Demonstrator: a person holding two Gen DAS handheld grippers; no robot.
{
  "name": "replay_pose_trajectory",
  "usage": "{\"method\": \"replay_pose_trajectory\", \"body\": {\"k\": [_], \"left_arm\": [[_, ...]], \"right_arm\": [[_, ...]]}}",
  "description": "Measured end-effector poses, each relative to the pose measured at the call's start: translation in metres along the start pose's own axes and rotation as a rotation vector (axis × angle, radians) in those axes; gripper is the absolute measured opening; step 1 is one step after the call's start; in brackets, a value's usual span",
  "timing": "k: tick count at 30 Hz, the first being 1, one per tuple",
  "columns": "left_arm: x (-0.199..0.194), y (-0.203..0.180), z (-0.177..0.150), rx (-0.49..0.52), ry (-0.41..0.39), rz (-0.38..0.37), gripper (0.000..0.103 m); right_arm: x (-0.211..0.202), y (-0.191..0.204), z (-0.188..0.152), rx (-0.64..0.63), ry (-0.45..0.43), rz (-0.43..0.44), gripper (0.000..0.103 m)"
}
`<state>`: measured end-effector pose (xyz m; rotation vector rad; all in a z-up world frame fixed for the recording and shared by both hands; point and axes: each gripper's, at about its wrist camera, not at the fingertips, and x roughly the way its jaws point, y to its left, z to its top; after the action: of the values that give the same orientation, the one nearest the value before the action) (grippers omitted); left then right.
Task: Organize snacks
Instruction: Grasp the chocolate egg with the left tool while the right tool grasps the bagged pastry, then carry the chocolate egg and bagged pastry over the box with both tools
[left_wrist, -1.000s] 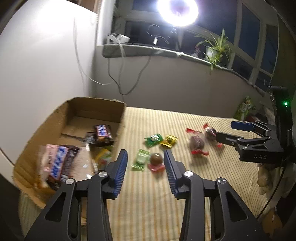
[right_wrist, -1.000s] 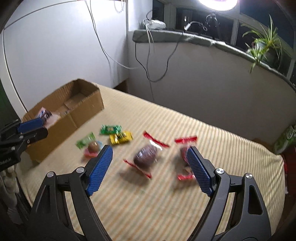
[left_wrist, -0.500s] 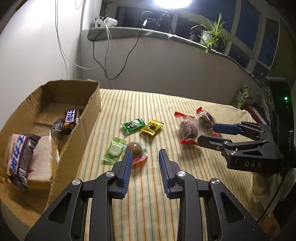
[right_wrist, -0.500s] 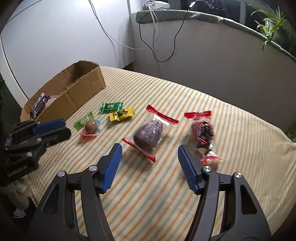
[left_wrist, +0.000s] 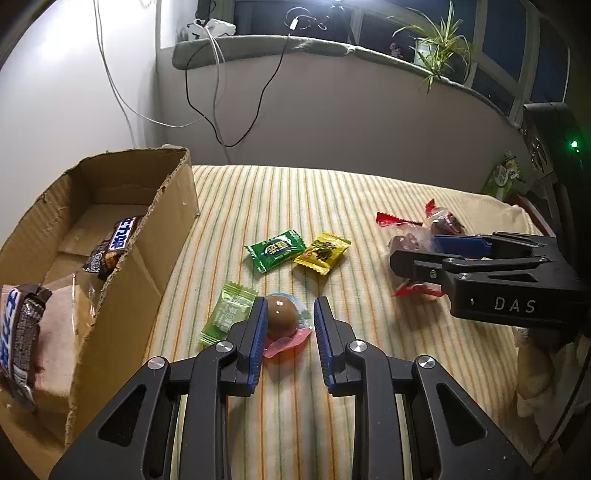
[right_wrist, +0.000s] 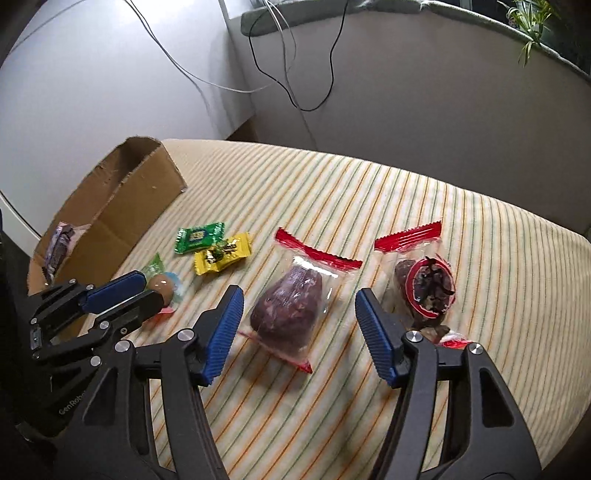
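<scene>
Landmark: cardboard box (left_wrist: 122, 236), open-topped, at the left edge of the striped bedcover (left_wrist: 280, 199).

- Inside the box: a dark chocolate bar (left_wrist: 114, 243) with a blue-and-white label lay toward its far end; a second bar (left_wrist: 18, 332) of the same kind lay on a pale packet at its near end.
- Just right of the box: a pale green candy (left_wrist: 227, 312) lay flat on the cover.
- Beside that, farther from the box: a brown ball sweet (left_wrist: 281, 315) in a clear wrapper with a pink edge.
- Beyond these, right of the box's far corner: a dark green candy (left_wrist: 276, 250) and a yellow candy (left_wrist: 322, 252), side by side and nearly touching.
- Well right of the box: a clear red-edged bag with a dark purple lump (right_wrist: 291, 306); farther right again, a second red-edged bag (right_wrist: 424, 288) of dark pieces.

Left gripper (left_wrist: 289, 321): jaws narrow and closing, the ball sweet between them; the left pad was against it, the right pad still showed a gap.

Right gripper (right_wrist: 295, 325): jaws partly open, set either side of the purple-lump bag without touching it; the second bag lay just outside the right jaw.
</scene>
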<state>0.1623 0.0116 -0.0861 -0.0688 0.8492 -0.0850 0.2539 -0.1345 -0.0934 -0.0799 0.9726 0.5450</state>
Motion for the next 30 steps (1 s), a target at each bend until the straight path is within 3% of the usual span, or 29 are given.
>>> {"method": "replay_pose_trajectory", "body": {"k": [7,9,14,30], "left_arm": [[0.004,0.005,0.0,-0.008,0.015,0.001,0.02],[0.005,0.005,0.001,-0.007,0.015,0.0,0.02],[0.005,0.005,0.001,-0.009,0.01,-0.004,0.02],[-0.021,0.006,0.005,-0.003,-0.051,-0.02,0.02]], "right_arm": [[0.01,0.006,0.001,-0.01,0.023,0.003,0.064],[0.013,0.006,0.0,-0.007,0.038,0.01,0.049],[0.014,0.004,0.0,-0.003,0.033,0.006,0.041],[-0.008,0.003,0.0,-0.008,-0.008,-0.008,0.038]]}}
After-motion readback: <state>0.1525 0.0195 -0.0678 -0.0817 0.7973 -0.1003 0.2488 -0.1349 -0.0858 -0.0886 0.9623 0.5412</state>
